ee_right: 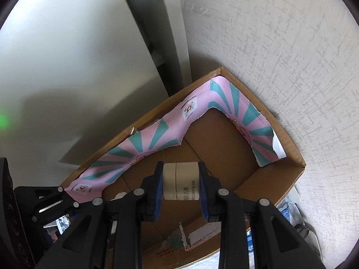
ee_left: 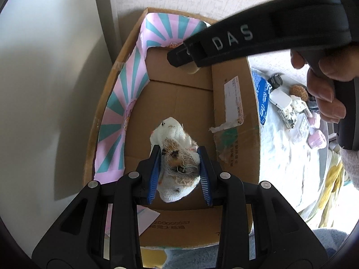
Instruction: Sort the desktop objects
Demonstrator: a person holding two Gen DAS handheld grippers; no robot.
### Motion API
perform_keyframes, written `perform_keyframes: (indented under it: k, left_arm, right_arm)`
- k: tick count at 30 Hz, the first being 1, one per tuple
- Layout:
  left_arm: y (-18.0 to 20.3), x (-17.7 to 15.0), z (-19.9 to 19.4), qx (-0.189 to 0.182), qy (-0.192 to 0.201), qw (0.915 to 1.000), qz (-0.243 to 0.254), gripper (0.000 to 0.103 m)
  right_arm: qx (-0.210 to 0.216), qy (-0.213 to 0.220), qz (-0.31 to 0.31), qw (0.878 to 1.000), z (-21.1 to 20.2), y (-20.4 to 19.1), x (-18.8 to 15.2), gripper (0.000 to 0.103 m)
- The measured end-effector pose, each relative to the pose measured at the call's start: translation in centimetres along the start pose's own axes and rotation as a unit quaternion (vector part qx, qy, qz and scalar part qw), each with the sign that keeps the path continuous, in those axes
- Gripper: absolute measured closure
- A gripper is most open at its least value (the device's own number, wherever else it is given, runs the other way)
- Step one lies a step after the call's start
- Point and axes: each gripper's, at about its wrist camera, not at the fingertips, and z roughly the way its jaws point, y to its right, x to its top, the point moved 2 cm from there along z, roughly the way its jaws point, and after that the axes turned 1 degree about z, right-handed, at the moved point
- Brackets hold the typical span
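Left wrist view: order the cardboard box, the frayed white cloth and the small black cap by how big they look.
1. cardboard box, fills most of the view.
2. frayed white cloth, held in the left claw close to the camera, so nearness enlarges it.
3. small black cap, lying farther off among the clutter beside the box.

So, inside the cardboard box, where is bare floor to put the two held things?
Cardboard box floor is bare between pink-teal paper and the labelled flap. Crowded only outside, among small items on the cloth beyond that flap.
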Motion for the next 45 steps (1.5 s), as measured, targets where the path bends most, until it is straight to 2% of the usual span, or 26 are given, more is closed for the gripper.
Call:
perform_keyframes:
  k: [7, 8, 9, 10, 11, 12, 13, 15, 21, 29, 34, 40, 45]
  left_arm:
    - [-0.2, -0.1, 1.1, 0.001, -0.011, 0.9999, -0.004, 0.072]
    - [-0.3, -0.1, 1.3, 0.004, -0.014, 0.9999, -0.008, 0.064]
    - [-0.3, -0.1, 1.5, 0.006, -0.018, 0.9998, -0.01, 0.056]
    - [-0.2, -0.2, 1.8, 0.01, -0.021, 0.9997, -0.011, 0.024]
    - [-0.1, -0.2, 1.8, 0.019, -0.017, 0.9997, -0.007, 0.002]
    - [-0.1, -0.3, 1.7, 0.018, -0.009, 0.9998, -0.002, 0.001]
    - [0.1, -0.3, 1.6, 0.014, -0.005, 0.9999, 0.0, 0.0]
    - [0.2, -0.4, 1.6, 0.003, -0.002, 1.0, -0.001, 0.0]
    - [0.3, -0.5, 2.0, 0.001, -0.002, 1.0, -0.003, 0.0]
    - [0.5, -0.9, 1.9, 0.004, 0.005, 1.0, -0.004, 0.0]
    - [0.8, -1.0, 0.6, 0.009, 0.013, 0.9999, 0.002, 0.0]
    - [1.0, -0.7, -2.1, 0.003, 0.038, 0.9993, 0.007, 0.0]
    - [2.0, 0.4, -4.6, 0.003, 0.065, 0.9973, 0.032, 0.0]
  right_arm:
    - [-0.001, -0.011, 0.01, 1.0, 1.4, 0.4, 0.5, 0.077]
    - [-0.005, -0.011, 0.014, 1.0, 1.6, 0.5, 0.6, 0.077]
    - [-0.008, -0.01, 0.018, 1.0, 1.9, 0.6, 0.6, 0.07]
    - [-0.008, -0.01, 0.023, 1.0, 1.9, 0.7, 0.6, 0.052]
    - [-0.008, -0.009, 0.029, 1.0, 2.0, 0.8, 0.7, 0.043]
    - [-0.004, -0.007, 0.033, 0.999, 2.0, 0.9, 0.7, 0.029]
    - [-0.001, -0.003, 0.038, 0.999, 2.0, 1.0, 0.7, 0.025]
    - [-0.004, 0.002, 0.044, 0.999, 1.9, 1.2, 0.8, 0.025]
    - [-0.016, 0.011, 0.041, 0.999, 1.1, 1.1, 0.6, 0.025]
    - [-0.008, 0.026, 0.046, 0.999, -0.7, 0.4, -0.2, 0.025]
    - [-0.02, 0.037, 0.057, 0.997, -2.4, 0.3, -0.4, 0.025]
    - [-0.035, 0.056, 0.067, 0.996, -6.2, 1.2, -2.6, 0.025]
    - [-0.069, 0.097, 0.078, 0.99, -11.5, 3.5, -6.0, 0.025]
